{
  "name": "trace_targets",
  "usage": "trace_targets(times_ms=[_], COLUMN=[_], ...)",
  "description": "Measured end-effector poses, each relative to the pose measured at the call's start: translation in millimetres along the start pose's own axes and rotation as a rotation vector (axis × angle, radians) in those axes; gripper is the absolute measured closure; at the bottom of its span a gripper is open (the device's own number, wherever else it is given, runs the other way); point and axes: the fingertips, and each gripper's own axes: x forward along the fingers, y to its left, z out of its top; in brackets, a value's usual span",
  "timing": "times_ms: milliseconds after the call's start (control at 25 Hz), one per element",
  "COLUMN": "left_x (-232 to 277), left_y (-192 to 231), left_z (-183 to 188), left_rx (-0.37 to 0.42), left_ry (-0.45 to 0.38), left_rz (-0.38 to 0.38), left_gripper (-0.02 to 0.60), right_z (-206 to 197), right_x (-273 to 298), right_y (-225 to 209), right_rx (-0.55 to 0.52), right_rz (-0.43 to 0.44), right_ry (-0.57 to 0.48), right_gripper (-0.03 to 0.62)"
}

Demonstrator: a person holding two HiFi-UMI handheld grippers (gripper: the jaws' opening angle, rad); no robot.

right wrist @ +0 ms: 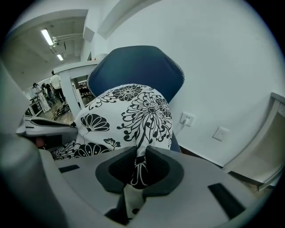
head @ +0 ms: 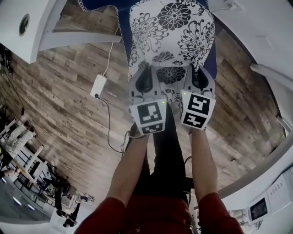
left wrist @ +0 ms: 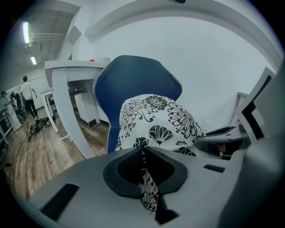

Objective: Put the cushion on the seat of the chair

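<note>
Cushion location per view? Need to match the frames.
Head view: cushion at top centre.
Left gripper view: centre, its edge pinched between the jaws.
Right gripper view: centre-left, its edge pinched between the jaws.
Shared landmark: blue chair, showing around the cushion in all three views.

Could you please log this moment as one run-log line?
left gripper: shut on cushion | right gripper: shut on cushion | cushion: in front of chair

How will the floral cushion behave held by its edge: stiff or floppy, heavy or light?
Probably soft: the cushion edge bunches thin inside the left gripper and right gripper. Likely light, since two edge pinches seem to carry it. Its body looks plump, not limp.
</note>
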Motion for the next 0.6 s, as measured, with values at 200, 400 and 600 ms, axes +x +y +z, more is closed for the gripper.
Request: trace_targets(times_ms=[200,400,600], left_x=[28.1,54.8,71.2], left_y=[0.3,8.2,11.7], left_z=[-18.7,-34.1,-45.6], left_rx=[0.0,0.013,0.02], left_ry=[0.033,0.056,0.092], left_rz=[0.013,0.019,0.039], left_gripper=[0.539,0.538,0.538], right_z=[-18.6,-30.2,-34.8], right_x=[28.7,57.6,68.3], right_y=[-1.7,2.4,2.6], right_rx=[-0.004,-0.012,-0.054], right_rz=[0.012,0.008,0.009], right_ry=[0.05,0.084,0.095], right_gripper=[0.534,0.533,0.527])
